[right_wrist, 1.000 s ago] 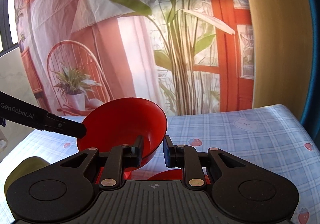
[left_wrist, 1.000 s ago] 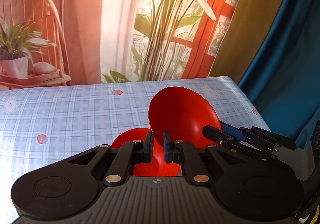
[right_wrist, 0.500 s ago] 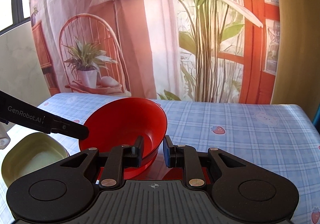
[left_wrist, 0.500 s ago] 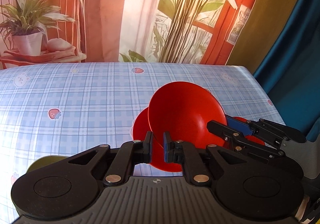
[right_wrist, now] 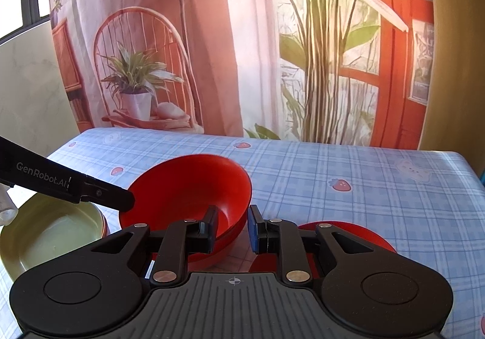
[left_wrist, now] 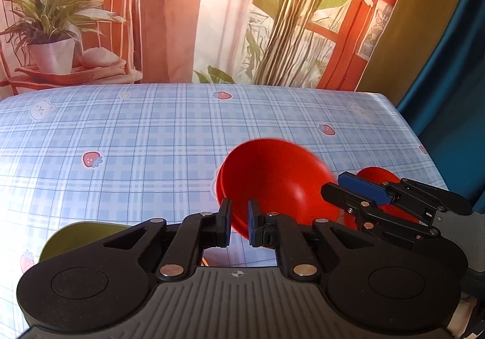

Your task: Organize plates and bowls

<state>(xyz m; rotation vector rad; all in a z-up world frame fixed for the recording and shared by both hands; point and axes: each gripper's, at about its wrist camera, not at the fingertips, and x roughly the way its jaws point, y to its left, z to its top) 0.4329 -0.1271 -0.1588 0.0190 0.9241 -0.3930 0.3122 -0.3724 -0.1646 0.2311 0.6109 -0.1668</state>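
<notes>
**— Left claw (left_wrist: 239, 217) first, from its own camera?**
— Shut tight on the near rim of the red bowl (left_wrist: 272, 184), rim pinched between both pads. Bowl low over the surface (left_wrist: 136, 142), slightly blurred, with a second red rim (left_wrist: 219, 187) peeping out just under its left edge.

**— Anything crowding it?**
— Right claw (left_wrist: 333, 186) reaching in from the right, one finger on either side of the bowl's right rim. Behind those fingers, another red dish (left_wrist: 376, 177), mostly hidden. Down at lower left, part of an olive-green bowl (left_wrist: 75, 236), cut off by the claw's own body. Beyond that, blue check with strawberries and bears all over the surface, then a printed backdrop (left_wrist: 182, 21) of chair and plants, and a blue curtain (left_wrist: 448, 96) at the right.

**— And from the right camera?**
— Right claw (right_wrist: 233, 225) straddling the red bowl's (right_wrist: 188, 196) near-right wall. Left pad over the red inside, right pad just outside. Pressing or merely close: cannot tell. From the left edge, one finger of the left claw (right_wrist: 128, 204), tip on the bowl's left rim.

**— Containers and contents?**
— Red bowl showing only its bare red inside, apparently seated in the second red rim below. Olive-green bowl (right_wrist: 51, 233) just left of it, pale glossy interior, partly under the left claw's finger. Red dish (right_wrist: 376, 240) to the right, largely covered by the right claw's linkage, inside not visible.
</notes>
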